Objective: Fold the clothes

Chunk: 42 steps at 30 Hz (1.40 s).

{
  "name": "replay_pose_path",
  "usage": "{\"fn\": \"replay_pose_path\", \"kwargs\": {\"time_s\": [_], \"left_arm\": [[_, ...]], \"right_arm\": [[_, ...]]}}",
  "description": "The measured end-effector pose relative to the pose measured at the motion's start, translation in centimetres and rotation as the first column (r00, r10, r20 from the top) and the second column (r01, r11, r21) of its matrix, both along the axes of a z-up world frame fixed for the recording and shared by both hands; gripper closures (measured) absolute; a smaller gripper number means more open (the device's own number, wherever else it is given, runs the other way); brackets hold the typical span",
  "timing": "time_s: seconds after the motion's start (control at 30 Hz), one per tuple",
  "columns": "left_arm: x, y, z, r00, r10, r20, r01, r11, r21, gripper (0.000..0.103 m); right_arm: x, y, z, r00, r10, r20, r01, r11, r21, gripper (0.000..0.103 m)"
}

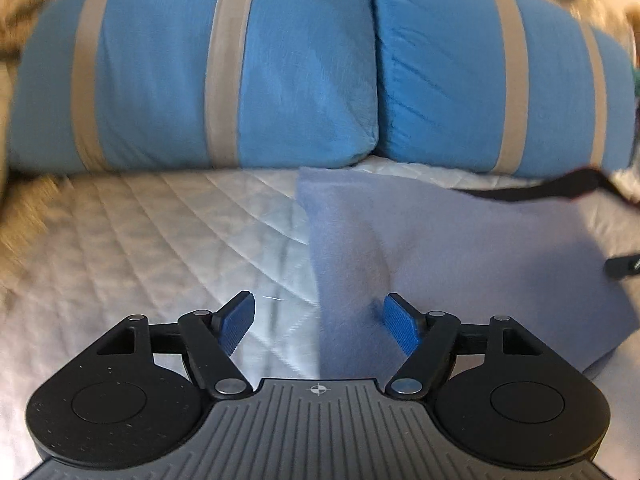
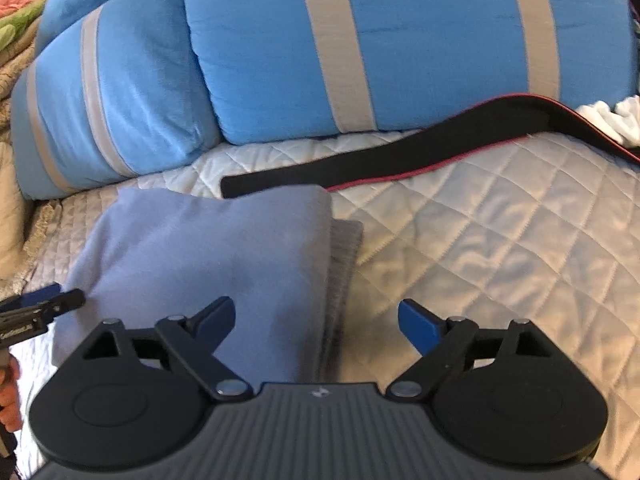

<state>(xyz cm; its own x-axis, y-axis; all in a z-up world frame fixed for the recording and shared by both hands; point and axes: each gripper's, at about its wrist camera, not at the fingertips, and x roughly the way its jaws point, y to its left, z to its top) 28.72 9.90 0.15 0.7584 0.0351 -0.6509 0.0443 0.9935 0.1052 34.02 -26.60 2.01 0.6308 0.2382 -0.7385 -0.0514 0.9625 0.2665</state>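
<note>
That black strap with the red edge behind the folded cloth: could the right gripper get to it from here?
Probably yes. The right gripper is open and holds nothing, and the black strap lies exposed on the quilt, with only the low folded cloth partly between.

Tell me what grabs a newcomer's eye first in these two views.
Two big blue pillows with grey stripes fill the back, leaning on the white quilted bedspread. In front lies a folded lavender cloth, with a black strap edged in red behind it. Both the left gripper and right gripper hang open over the cloth's edges.
</note>
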Motion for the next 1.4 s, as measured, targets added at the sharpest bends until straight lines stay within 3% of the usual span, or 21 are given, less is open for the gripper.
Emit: {"fn": "replay_pose_path", "kwargs": {"time_s": [0.2, 0.37, 0.67, 0.93, 1.2, 1.33, 1.4], "left_arm": [[-1.4, -2.8, -0.4, 0.999, -0.037, 0.033, 0.028, 0.969, 0.244, 0.033], [-1.7, -3.6, -0.4, 0.998, -0.055, 0.04, 0.041, 0.953, 0.299, 0.033], [-1.6, -3.8, -0.4, 0.998, -0.046, 0.031, 0.036, 0.957, 0.288, 0.032], [-1.3, -2.8, 0.1, 1.0, -0.017, -0.013, 0.019, 0.989, 0.145, 0.033], [-1.2, -2.2, 0.0, 1.0, 0.002, -0.031, 0.001, 0.996, 0.089, 0.033], [-0.9, -1.9, 0.1, 1.0, 0.009, -0.029, -0.007, 0.997, 0.075, 0.033], [-0.7, -1.8, 0.1, 0.999, 0.015, -0.028, -0.013, 0.997, 0.07, 0.033]], "right_arm": [[-1.4, 1.5, -0.7, 0.998, 0.051, 0.026, -0.047, 0.99, -0.134, 0.009], [-2.2, 2.7, -0.9, 0.995, 0.094, 0.047, -0.081, 0.973, -0.214, 0.008], [-2.0, 3.0, -1.0, 0.994, 0.099, 0.049, -0.086, 0.97, -0.229, 0.008], [-2.0, 2.8, -0.9, 0.993, 0.096, 0.067, -0.077, 0.968, -0.238, 0.009], [-1.9, 2.9, -0.8, 0.992, 0.1, 0.079, -0.079, 0.968, -0.239, 0.009], [-2.3, 2.9, -0.4, 0.987, 0.072, 0.146, -0.033, 0.968, -0.251, 0.012], [-2.5, 2.8, 0.0, 0.981, 0.061, 0.186, -0.012, 0.967, -0.254, 0.023]]}}
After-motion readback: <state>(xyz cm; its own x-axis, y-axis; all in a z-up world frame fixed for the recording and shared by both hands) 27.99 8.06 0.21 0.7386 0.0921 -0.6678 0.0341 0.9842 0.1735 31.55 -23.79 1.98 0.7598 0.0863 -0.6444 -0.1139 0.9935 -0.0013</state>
